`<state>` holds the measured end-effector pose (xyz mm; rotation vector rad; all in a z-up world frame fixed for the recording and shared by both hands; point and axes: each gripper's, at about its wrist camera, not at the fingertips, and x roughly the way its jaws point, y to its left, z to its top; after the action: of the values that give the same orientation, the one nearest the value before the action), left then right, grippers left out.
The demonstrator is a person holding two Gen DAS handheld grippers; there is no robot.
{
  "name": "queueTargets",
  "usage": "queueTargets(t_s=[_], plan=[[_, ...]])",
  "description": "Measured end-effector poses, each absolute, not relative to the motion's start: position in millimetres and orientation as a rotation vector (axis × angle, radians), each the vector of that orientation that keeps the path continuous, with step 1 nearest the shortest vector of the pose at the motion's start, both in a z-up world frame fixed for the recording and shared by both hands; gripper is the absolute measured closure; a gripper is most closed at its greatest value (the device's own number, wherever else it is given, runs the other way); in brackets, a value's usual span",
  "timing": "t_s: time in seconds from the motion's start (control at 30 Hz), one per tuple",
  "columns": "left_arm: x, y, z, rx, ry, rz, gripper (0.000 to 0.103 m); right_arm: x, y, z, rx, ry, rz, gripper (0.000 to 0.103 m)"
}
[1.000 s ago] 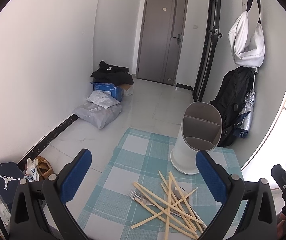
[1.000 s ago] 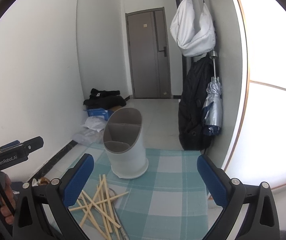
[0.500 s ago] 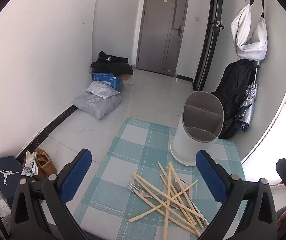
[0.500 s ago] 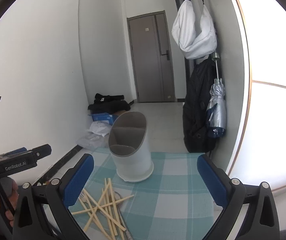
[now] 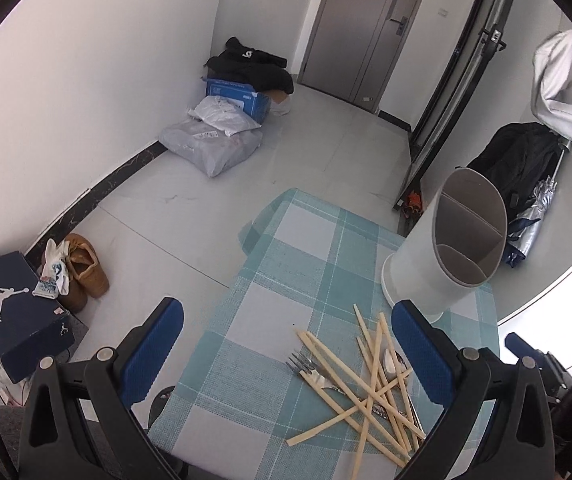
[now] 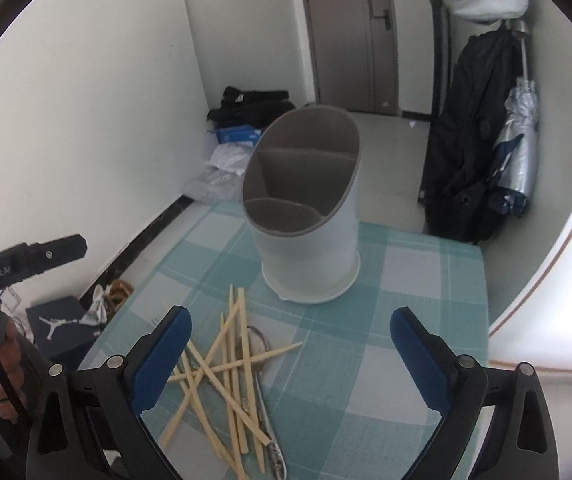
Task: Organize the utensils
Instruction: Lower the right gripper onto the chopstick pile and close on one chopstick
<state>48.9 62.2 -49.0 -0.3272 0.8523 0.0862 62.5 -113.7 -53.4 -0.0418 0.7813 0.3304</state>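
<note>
Checked tablecloth (image 5: 269, 320), chopsticks (image 6: 225, 364), white holder (image 6: 310, 236); left tool (image 5: 288, 360) apart, right tool (image 6: 290, 360) closing, empty

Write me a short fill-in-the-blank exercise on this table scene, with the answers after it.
1. The chopsticks lie in a crossed pile on the ____ tablecloth.
2. The white utensil holder stands ____ on the cloth.
3. Nothing is inside the holder; its compartments are ____.
4. Fork tines show ____ the chopsticks.

Answers: checked; upright; empty; under

- Holder (image 6: 310, 248) stands on the worktop (image 6: 406, 280), at 12 o'clock.
- Chopsticks (image 6: 225, 376) lie crossed at 7 o'clock from it, apart.
- Fork (image 5: 306, 368) and spoon (image 5: 389, 360) lie under them.
</note>
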Motion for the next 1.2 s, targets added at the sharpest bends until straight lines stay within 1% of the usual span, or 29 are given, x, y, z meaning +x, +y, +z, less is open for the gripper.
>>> queueTargets(t_s=[0.03,0.13,0.27,0.4,0.57,0.7,0.73,0.8,0.83,0.87,0.93,1.0,1.2], plan=[[51.9,66.1,-50.5,-0.339,0.861,0.093,0.001,71.4,-106.9,-59.5,-0.052,0.805,0.336,0.025],[58.5,75.0,-55.7,-0.371,0.886,0.114,0.001,94.1,-88.5,-78.2,-0.068,0.878,0.353,0.029],[64.7,83.5,-62.1,-0.425,0.929,0.122,0.001,116.4,-69.7,-101.3,-0.065,0.966,0.391,0.041],[68.1,88.4,-67.7,-0.46,0.962,0.125,0.001,130.4,-61.0,-117.1,-0.033,1.014,0.411,0.046],[74.2,94.6,-71.8,-0.488,0.986,0.122,0.001,139.9,-52.4,-129.0,-0.022,1.046,0.43,0.059],[76.9,100.1,-73.8,-0.482,0.996,0.167,0.001,143.8,-47.0,-131.7,-0.025,1.035,0.427,0.061],[77.3,101.7,-74.5,-0.487,0.998,0.173,0.001,143.6,-45.9,-131.8,-0.029,1.023,0.425,0.062],[79.0,103.8,-77.4,-0.506,1.009,0.163,0.001,144.4,-43.6,-134.8,-0.045,1.032,0.414,0.07],[79.6,103.3,-78.6,-0.507,1.016,0.161,0.001,145.6,-43.2,-136.8,-0.044,1.041,0.409,0.081],[79.9,102.9,-79.4,-0.505,1.021,0.162,0.001,147.0,-43.3,-138.8,-0.037,1.051,0.407,0.088],[79.8,101.6,-79.8,-0.496,1.025,0.164,0.001,147.6,-46.1,-139.3,-0.016,1.059,0.408,0.09],[80.1,101.0,-79.4,-0.489,1.025,0.167,0.001,146.1,-47.0,-137.1,-0.021,1.041,0.413,0.095],[81.3,100.2,-80.7,-0.474,1.027,0.179,0.001,131.1,-55.1,-115.8,-0.028,0.978,0.415,0.095]])
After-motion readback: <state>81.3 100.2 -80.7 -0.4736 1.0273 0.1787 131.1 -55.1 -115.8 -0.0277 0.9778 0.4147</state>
